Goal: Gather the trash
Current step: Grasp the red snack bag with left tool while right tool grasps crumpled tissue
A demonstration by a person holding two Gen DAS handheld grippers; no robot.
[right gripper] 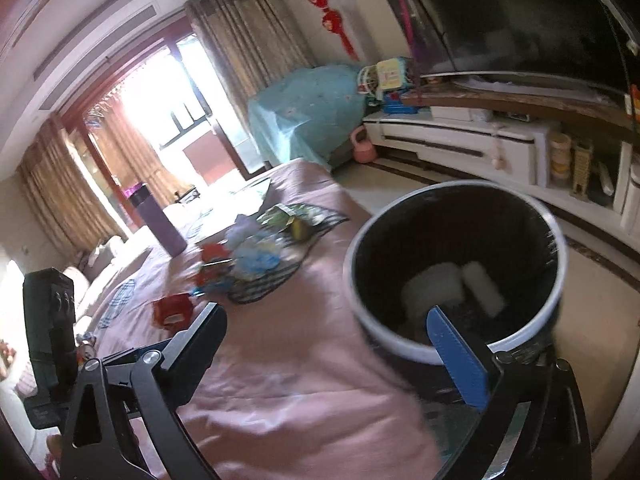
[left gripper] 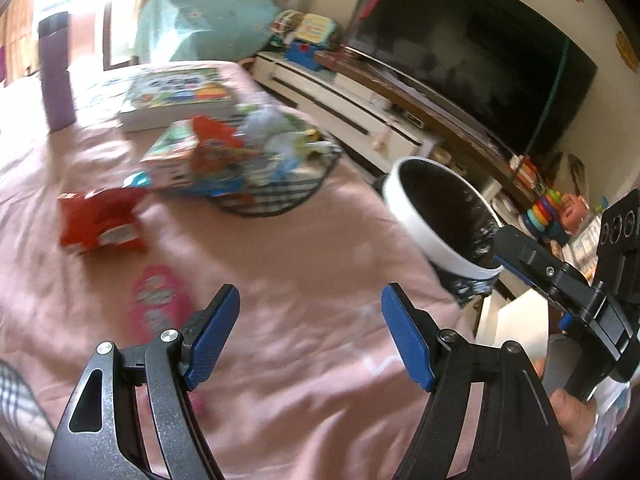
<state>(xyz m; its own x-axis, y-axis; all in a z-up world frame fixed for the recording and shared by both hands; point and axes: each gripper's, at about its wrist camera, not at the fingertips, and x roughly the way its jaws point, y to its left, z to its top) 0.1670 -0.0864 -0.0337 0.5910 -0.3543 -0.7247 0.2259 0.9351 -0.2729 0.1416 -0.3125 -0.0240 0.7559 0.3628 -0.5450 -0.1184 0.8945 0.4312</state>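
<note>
A white-rimmed trash bin with a black liner is tilted at the table's right edge. In the right wrist view the bin holds white crumpled pieces. My right gripper is open, its right finger inside the bin's near rim, the rim not clamped. My left gripper is open and empty above the pink tablecloth. A red wrapper lies on the cloth ahead-left; it also shows in the right wrist view. A pink wrapper lies by my left finger.
A black wire basket with snack packs and toys sits mid-table. Books and a purple bottle stand behind it. A TV on a white cabinet lines the right wall. Toys lie beyond the bin.
</note>
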